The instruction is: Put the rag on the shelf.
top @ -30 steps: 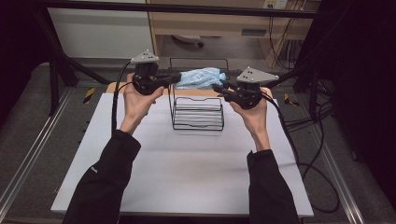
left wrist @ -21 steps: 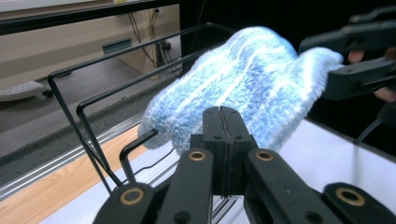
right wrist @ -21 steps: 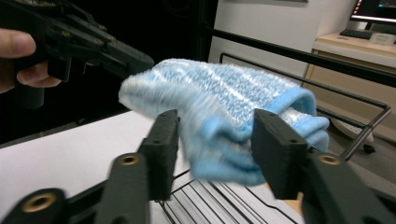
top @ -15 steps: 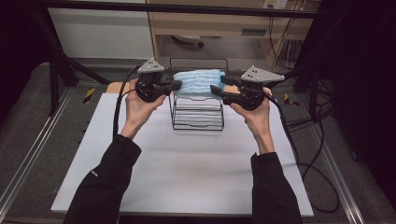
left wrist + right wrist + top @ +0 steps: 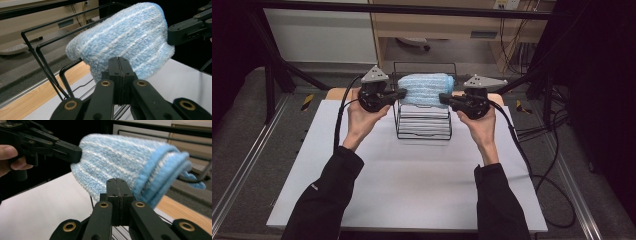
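A fluffy light-blue towel [image 5: 426,89] with pale stripes hangs folded at the top of a black wire rack [image 5: 423,122] that stands at the far middle of the white table. My left gripper [image 5: 401,93] is shut on the towel's left end and my right gripper [image 5: 443,98] on its right end. In the left gripper view the shut jaws pinch the towel's [image 5: 125,37] lower edge, with rack wires [image 5: 47,67] running beneath it. In the right gripper view the jaws are closed on the towel [image 5: 120,157], and the left gripper [image 5: 72,151] bites its far corner.
The white table top [image 5: 412,185] stretches toward the person in front of the rack. A wooden strip [image 5: 337,92] runs along the table's far edge. Black cables [image 5: 542,165] trail off the right side. Dark frame bars [image 5: 272,75] stand at the back left.
Both grippers have carried the towel from behind the rack toward the person, and it now sits over the rack's top. The hands came slightly nearer.
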The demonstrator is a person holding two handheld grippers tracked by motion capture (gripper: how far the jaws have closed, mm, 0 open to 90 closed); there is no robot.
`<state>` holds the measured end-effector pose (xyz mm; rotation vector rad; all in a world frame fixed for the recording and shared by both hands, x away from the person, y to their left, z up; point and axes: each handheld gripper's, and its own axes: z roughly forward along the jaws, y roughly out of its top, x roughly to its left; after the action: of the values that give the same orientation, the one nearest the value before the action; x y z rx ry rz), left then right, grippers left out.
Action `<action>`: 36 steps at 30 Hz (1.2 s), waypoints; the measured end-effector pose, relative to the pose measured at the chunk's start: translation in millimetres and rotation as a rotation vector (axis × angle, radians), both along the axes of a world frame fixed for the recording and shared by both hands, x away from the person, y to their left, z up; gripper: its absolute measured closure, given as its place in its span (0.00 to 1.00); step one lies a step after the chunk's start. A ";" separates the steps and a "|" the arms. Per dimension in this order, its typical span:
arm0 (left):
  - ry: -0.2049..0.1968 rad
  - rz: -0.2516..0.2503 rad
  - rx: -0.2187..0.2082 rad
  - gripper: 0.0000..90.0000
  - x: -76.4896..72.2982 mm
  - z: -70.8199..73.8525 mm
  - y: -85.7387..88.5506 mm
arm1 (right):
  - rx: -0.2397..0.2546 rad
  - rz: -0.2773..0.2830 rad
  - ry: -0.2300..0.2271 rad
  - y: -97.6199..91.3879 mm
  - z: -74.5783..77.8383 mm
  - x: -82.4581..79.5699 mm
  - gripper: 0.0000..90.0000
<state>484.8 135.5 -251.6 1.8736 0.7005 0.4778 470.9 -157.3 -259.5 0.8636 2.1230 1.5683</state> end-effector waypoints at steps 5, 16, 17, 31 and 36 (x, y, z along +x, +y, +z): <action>-0.001 0.005 0.002 1.00 1.7 -6.3 -2.3 | -0.038 -0.048 -0.001 -1.3 -10.4 3.5 1.00; -0.010 0.014 -0.019 0.98 4.2 -15.8 -4.0 | -0.051 -0.086 -0.035 3.3 -20.1 8.6 0.94; -0.010 0.011 -0.019 0.96 3.0 -15.3 -3.2 | -0.051 -0.082 -0.039 3.1 -19.9 7.5 0.92; -0.018 0.036 -0.020 0.63 -28.0 -3.4 22.5 | -0.008 -0.078 -0.055 -15.1 -4.7 -21.1 0.50; -0.014 0.035 0.006 0.53 -41.5 -13.3 37.3 | -0.001 -0.073 -0.048 -21.5 -7.3 -32.8 0.36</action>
<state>443.2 172.7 -264.9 1.8645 0.7240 0.5161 438.1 -178.8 -266.8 0.8847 2.0358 1.5359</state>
